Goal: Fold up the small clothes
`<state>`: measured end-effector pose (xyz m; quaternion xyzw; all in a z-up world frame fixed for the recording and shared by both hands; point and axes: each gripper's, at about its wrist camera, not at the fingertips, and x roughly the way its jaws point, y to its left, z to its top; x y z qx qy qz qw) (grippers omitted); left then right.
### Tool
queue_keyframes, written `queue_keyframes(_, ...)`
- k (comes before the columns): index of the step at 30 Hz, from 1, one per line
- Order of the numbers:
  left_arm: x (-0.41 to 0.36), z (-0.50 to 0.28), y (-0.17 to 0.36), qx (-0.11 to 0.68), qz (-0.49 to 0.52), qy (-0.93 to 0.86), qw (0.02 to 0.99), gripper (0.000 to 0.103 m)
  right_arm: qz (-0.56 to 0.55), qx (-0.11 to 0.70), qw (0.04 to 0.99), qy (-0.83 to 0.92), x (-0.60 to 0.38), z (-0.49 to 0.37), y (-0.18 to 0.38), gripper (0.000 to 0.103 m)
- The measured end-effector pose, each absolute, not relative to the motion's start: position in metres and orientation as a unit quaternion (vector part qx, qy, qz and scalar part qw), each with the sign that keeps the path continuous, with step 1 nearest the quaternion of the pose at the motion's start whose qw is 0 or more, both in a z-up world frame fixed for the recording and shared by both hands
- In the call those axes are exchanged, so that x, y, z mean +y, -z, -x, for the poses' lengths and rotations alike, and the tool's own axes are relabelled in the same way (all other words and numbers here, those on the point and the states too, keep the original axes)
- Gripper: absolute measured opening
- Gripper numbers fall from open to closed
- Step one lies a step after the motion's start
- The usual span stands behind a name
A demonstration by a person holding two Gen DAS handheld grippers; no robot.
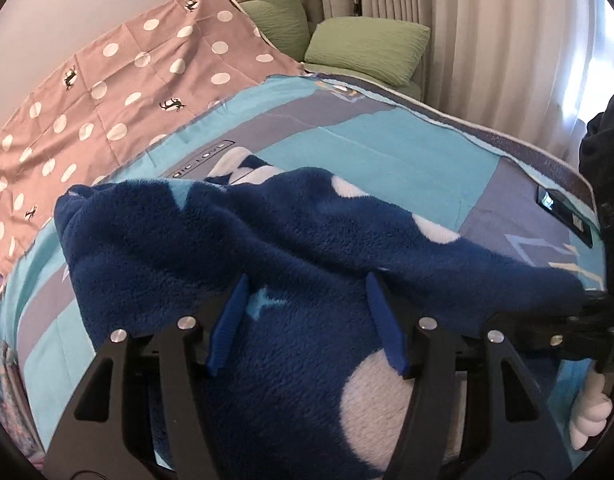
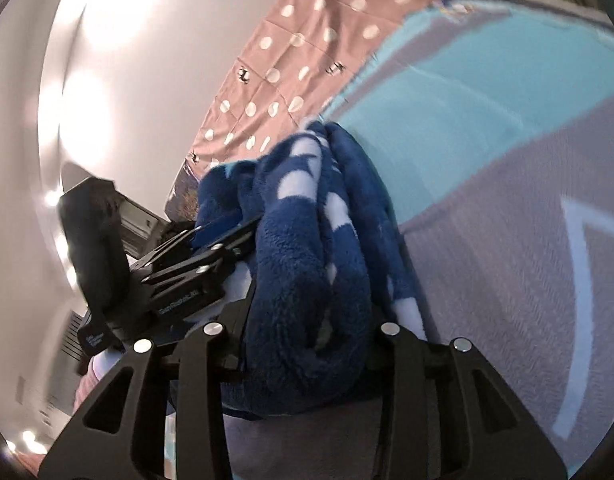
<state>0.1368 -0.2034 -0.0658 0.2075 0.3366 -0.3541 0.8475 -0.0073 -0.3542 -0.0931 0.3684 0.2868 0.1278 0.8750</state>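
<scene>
Left gripper (image 1: 307, 284) is gaping over the blue fleece garment (image 1: 267, 248); right gripper (image 2: 303, 280) is buried in bunched fleece, its grip unreadable; teal bedspread (image 1: 407, 148) is lying beneath.

Right gripper (image 2: 303, 308) fingers buried in fleece garment (image 2: 307, 264); right view motion-blurred; gloved hand (image 1: 595, 412) cut off.

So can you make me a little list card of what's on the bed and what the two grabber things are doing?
garment: dark blue fluffy fleece piece with white dots and pale stars, bunched up
surface: turquoise and grey patterned bed cover
beside it: pink cloth with white dots
background: two green cushions, pale curtains
left gripper: blue fingers apart, fleece between them
right gripper: fingertips hidden in the fleece, grip unclear
folding: not finished
</scene>
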Motion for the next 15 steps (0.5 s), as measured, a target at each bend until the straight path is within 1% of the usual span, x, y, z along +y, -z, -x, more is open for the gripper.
queue_keyframes(4, -0.182, -0.123, 0.045, 0.295, -0.176, 0.340, 0.875, 0.066, -0.296, 0.244, 0.915, -0.128, -0.338, 0.022, 0.060, 0.033)
queue_keyframes(5, -0.176, -0.120, 0.038, 0.284, -0.163, 0.341, 0.881, 0.071, -0.282, 0.236, 0.922, -0.124, -0.336, 0.025, 0.056, 0.033)
queue_keyframes(6, -0.167, -0.116, 0.031, 0.267, -0.145, 0.339, 0.890, 0.074, -0.271, 0.234, 0.927, -0.114, -0.337, 0.028, 0.056, 0.033)
queue_keyframes(7, -0.163, -0.115, 0.028, 0.258, -0.139, 0.335, 0.896, 0.074, -0.264, 0.239, 0.929, -0.102, -0.340, 0.026, 0.060, 0.033)
queue_keyframes(9, -0.160, -0.120, 0.033, 0.267, -0.138, 0.326, 0.896, 0.076, -0.274, 0.269, 0.920, -0.080, -0.349, 0.021, 0.081, 0.033)
queue_keyframes(10, -0.163, -0.127, 0.044, 0.293, -0.147, 0.323, 0.888, 0.076, -0.290, 0.284, 0.910, -0.081, -0.352, 0.018, 0.093, 0.035)
queue_keyframes(11, -0.170, -0.132, 0.063, 0.313, -0.173, 0.319, 0.878, 0.077, -0.312, 0.301, 0.896, -0.092, -0.357, 0.015, 0.106, 0.039)
queue_keyframes(12, -0.175, -0.131, 0.074, 0.300, -0.200, 0.314, 0.879, 0.078, -0.323, 0.308, 0.890, -0.097, -0.360, 0.015, 0.110, 0.042)
queue_keyframes(13, -0.176, -0.130, 0.077, 0.292, -0.204, 0.315, 0.880, 0.078, -0.324, 0.311, 0.888, -0.095, -0.362, 0.015, 0.109, 0.045)
queue_keyframes(15, -0.175, -0.137, 0.073, 0.316, -0.187, 0.316, 0.875, 0.077, -0.297, 0.311, 0.900, -0.073, -0.365, 0.022, 0.096, 0.052)
